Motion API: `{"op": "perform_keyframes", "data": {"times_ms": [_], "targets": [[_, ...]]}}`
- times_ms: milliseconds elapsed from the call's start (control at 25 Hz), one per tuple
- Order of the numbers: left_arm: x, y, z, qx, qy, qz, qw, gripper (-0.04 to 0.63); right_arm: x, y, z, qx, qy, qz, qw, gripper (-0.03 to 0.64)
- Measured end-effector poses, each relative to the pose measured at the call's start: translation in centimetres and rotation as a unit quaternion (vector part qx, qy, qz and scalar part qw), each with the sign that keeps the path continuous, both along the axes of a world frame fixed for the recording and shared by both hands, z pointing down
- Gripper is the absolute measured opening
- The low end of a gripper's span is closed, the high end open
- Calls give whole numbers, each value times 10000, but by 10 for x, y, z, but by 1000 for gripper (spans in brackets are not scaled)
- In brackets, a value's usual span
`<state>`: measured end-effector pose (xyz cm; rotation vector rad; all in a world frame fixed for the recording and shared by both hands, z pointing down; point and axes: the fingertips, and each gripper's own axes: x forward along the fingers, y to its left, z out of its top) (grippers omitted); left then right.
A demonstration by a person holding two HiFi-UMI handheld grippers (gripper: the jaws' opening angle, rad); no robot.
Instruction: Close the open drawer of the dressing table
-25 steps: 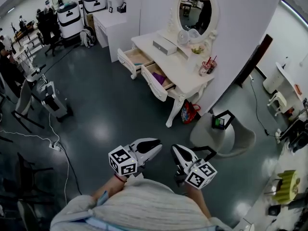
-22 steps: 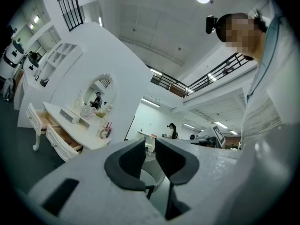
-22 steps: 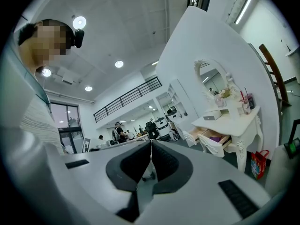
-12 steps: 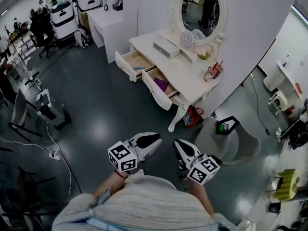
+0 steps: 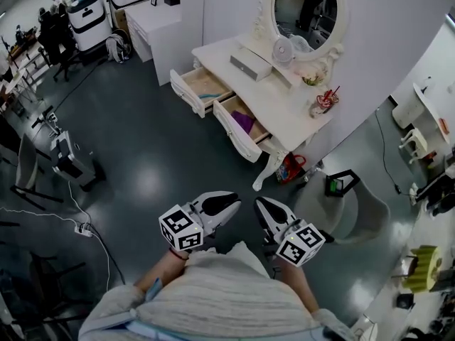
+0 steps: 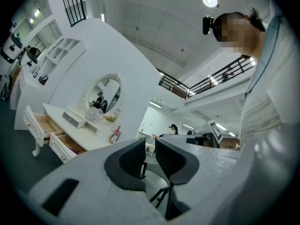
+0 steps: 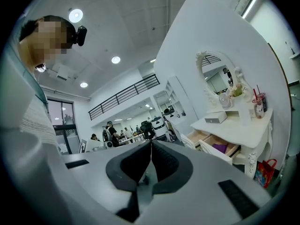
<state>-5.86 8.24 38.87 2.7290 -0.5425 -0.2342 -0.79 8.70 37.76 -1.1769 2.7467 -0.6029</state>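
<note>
The white dressing table (image 5: 284, 98) stands against the wall ahead, under an oval mirror (image 5: 307, 7). Two of its drawers are pulled out. The left drawer (image 5: 200, 89) shows a wooden bottom, and the right drawer (image 5: 244, 126) holds something purple. Low in the head view, well short of the table, my left gripper (image 5: 229, 206) is open with a narrow empty gap, and my right gripper (image 5: 261, 208) is shut on nothing. The left gripper view has the table (image 6: 70, 118) at its left beyond the left gripper (image 6: 150, 154). The right gripper view has it (image 7: 239, 125) at its right beyond the right gripper (image 7: 151, 146).
A red bag (image 5: 290, 168) sits by the table's near leg. A round white seat (image 5: 355, 212) bearing a black frame (image 5: 340, 183) stands to the right. A small fan (image 5: 284, 50) and a cup with straws (image 5: 324, 102) are on the tabletop. Wheeled equipment (image 5: 71, 158) and cables (image 5: 82, 222) lie left.
The whole view has drawn nearer to the dressing table, which now sits larger and a little lower and to the right. Both grippers keep their places in the view, jaws unchanged.
</note>
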Motion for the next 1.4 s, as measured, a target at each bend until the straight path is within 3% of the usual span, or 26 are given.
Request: {"op": "perform_keyframes", "data": {"times_ms": [320, 840, 1400], "targets": [[1, -38, 7, -64, 1, -99, 9999, 75, 3, -42, 3, 24, 175, -54, 9998, 11], [47, -138, 29, -99, -135, -284, 9995, 75, 60, -142, 31, -89, 411, -130, 9990, 11], [51, -238, 124, -31, -1181, -593, 9912, 75, 80, -224, 103, -286, 870, -299, 9954, 11]]}}
